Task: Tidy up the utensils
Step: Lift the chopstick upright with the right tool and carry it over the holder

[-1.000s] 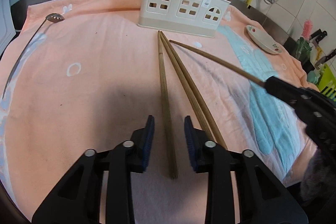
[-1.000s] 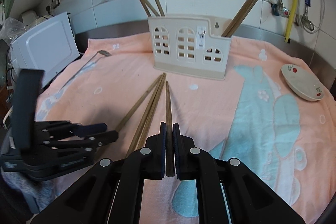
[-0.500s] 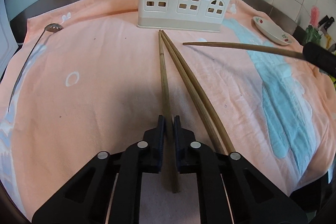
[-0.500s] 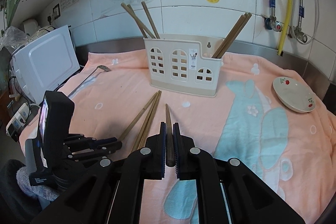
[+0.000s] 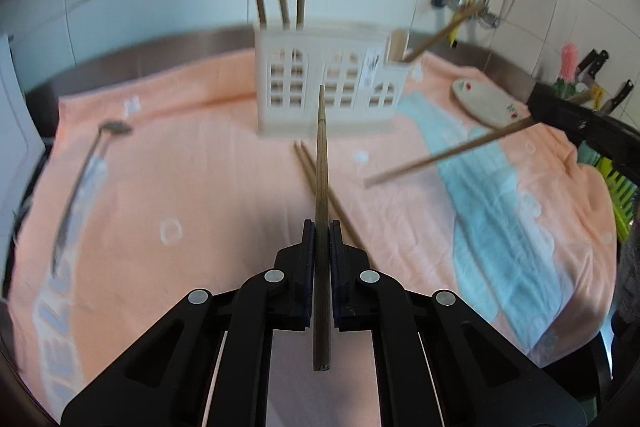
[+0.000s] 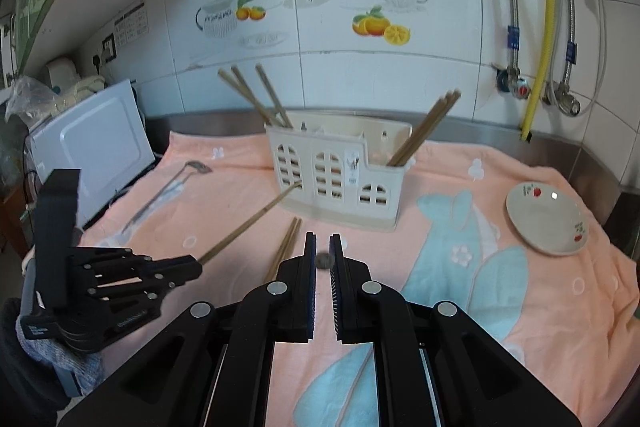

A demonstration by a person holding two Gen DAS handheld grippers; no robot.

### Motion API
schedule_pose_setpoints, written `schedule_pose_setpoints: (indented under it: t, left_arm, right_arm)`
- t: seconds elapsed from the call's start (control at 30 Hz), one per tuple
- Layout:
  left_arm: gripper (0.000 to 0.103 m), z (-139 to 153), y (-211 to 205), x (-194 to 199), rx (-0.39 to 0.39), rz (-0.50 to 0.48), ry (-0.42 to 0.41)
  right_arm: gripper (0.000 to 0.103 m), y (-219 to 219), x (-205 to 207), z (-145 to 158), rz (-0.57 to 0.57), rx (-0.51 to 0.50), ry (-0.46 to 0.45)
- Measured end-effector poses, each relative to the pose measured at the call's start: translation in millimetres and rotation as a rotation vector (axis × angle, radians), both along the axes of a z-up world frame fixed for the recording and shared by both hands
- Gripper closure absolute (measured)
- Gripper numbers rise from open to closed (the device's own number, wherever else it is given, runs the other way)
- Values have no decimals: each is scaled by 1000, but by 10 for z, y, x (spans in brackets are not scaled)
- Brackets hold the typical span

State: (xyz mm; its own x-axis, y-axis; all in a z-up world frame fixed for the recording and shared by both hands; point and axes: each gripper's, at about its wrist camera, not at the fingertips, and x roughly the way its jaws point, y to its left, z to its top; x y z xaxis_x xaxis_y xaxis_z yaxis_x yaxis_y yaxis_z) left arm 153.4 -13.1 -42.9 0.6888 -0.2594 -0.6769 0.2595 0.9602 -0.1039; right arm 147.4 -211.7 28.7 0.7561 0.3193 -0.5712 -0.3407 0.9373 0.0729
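Note:
My left gripper (image 5: 320, 227) is shut on a wooden chopstick (image 5: 321, 155), held above the peach towel (image 5: 200, 187) and pointing at the cream utensil holder (image 5: 328, 91). My right gripper (image 6: 323, 239) is shut on another chopstick (image 6: 324, 261), seen end-on between its pads. The left wrist view shows that gripper (image 5: 536, 107) at the right with its chopstick (image 5: 448, 155) slanting down to the left. From the right wrist view, the left gripper (image 6: 196, 267) and its chopstick (image 6: 248, 223) are at lower left. Two more chopsticks (image 6: 286, 247) lie on the towel before the holder (image 6: 340, 175).
Chopsticks stand in the holder's left (image 6: 256, 95) and right (image 6: 424, 131) compartments. A metal ladle (image 6: 176, 183) lies at the towel's left. A small dish (image 6: 548, 219) sits at the right. A white appliance (image 6: 92, 147) stands left, with pipes and the tiled wall behind.
The left gripper shut on a chopstick lying on the towel and lifted it. The right gripper rose with its chopstick. Two chopsticks stayed on the towel.

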Motion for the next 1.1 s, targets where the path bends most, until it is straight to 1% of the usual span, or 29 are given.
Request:
schedule_pose_setpoints:
  t: [0.1,0.23,0.33,0.37,0.47,0.6,0.73,0.83,0.93,1.1]
  left_arm:
    - [97,212,-14,-4,13,-19,-36]
    - [97,411,-29,19,32,-40,-67]
    - [97,519,9,47,22,-66,-53]
    - [97,545,16,53,37,-68,-52]
    - [97,534,25,63,77,-79,-39]
    - [97,457,43,147,94,-73,2]
    - [97,448,99,213,67,-42,3]
    - [97,508,81,219,54,-50,-13]
    - [97,639,50,216,39,-58,-43]
    - [97,1058,-18,218,-1,-84,-128]
  right_arm:
    - [96,-29,54,140,-6,-8,-26]
    - [96,-53,101,240,2,-7,-32]
    - [96,-105,153,294,-5,5,-26]
    - [96,-126,168,309,-8,8,-25]
    - [96,-148,178,331,-11,3,-31]
    - [96,-128,189,332,-5,9,-32]
    - [96,-92,200,344,4,8,-34]
    - [96,-82,222,401,8,4,-42]
    - [96,-95,263,508,8,3,-57]
    - [96,-138,401,784,14,11,-77]
